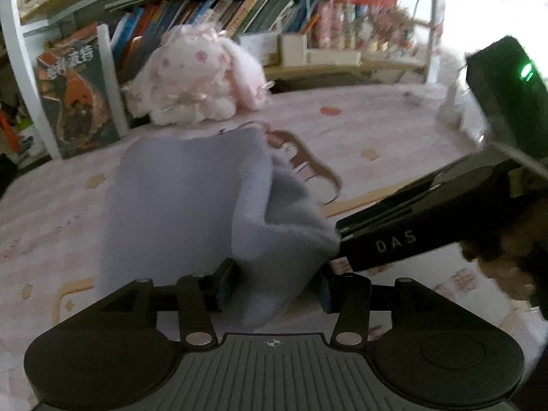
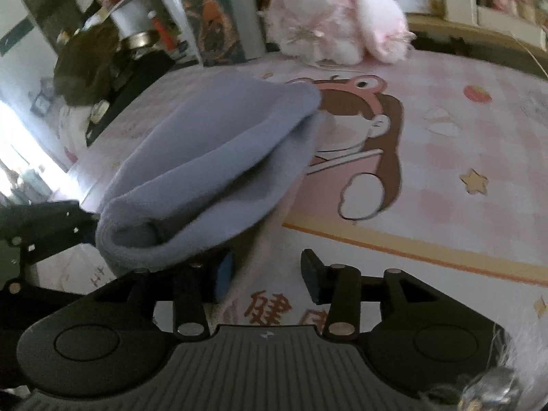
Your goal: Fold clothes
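Note:
A grey-blue fleece garment (image 1: 191, 205) lies half folded on the pink cartoon-print table mat (image 1: 394, 130). My left gripper (image 1: 274, 287) stands open with a fold of the fleece lying between its fingers. My right gripper reaches in from the right in the left wrist view (image 1: 342, 236), its tip at the fleece's near corner. In the right wrist view the right gripper (image 2: 267, 277) is open; the folded fleece (image 2: 212, 171) rests over its left finger (image 2: 222, 274) and the right finger (image 2: 311, 274) is bare. The left gripper's body shows at the left edge (image 2: 44, 229).
A pink-and-white plush rabbit (image 1: 202, 78) sits at the back of the mat. Behind it are shelves with books (image 1: 239, 13) and a large book (image 1: 75, 102) leaning at the left. Boxes (image 1: 308, 51) stand on the rear shelf.

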`<move>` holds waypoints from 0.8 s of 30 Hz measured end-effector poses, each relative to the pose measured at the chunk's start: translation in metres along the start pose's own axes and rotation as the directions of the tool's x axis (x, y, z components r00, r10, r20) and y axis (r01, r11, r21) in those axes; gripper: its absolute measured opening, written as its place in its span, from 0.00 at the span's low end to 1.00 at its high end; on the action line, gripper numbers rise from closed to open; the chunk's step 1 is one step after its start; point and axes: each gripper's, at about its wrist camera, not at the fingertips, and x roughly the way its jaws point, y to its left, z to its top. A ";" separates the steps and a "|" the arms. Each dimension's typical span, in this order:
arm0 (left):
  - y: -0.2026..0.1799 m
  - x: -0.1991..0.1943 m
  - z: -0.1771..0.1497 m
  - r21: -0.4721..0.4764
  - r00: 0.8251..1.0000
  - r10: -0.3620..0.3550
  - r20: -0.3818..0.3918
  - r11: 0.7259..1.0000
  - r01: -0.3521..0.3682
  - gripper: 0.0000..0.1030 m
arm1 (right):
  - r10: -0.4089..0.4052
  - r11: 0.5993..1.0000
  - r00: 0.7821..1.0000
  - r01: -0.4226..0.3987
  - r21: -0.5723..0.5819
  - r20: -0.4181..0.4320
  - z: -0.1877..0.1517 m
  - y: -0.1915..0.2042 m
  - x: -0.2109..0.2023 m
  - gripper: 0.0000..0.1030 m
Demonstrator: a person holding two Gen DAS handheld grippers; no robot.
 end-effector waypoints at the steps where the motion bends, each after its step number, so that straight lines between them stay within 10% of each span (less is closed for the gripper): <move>1: 0.004 -0.010 0.002 -0.029 0.999 -0.038 0.023 0.999 0.039 0.46 | 0.006 1.000 1.000 -0.007 0.024 0.004 0.000 -0.003 -0.004 0.42; 4: 0.027 -0.042 0.009 -0.135 0.980 -0.143 0.138 0.978 0.162 0.47 | 0.031 0.994 0.999 -0.033 0.105 0.019 0.001 -0.013 -0.015 0.44; 9: 0.079 -0.067 0.010 -0.328 0.958 -0.077 0.274 0.929 0.169 0.46 | 0.077 0.972 0.996 -0.086 0.218 0.049 0.006 -0.020 -0.026 0.47; 14: 0.090 -0.035 -0.002 -0.298 0.988 0.054 0.147 0.954 -0.008 0.40 | 0.163 0.927 0.983 -0.182 0.328 0.086 0.010 -0.021 -0.026 0.48; 21: 0.073 -0.011 -0.019 -0.220 0.996 0.058 0.072 0.975 -0.041 0.37 | 0.227 0.882 0.973 -0.220 0.417 0.032 0.022 -0.004 0.002 0.56; 24: 0.067 -0.015 -0.017 -0.153 0.997 0.035 0.063 0.988 -0.025 0.37 | 0.149 0.939 0.989 -0.147 0.310 0.016 0.036 0.018 0.011 0.23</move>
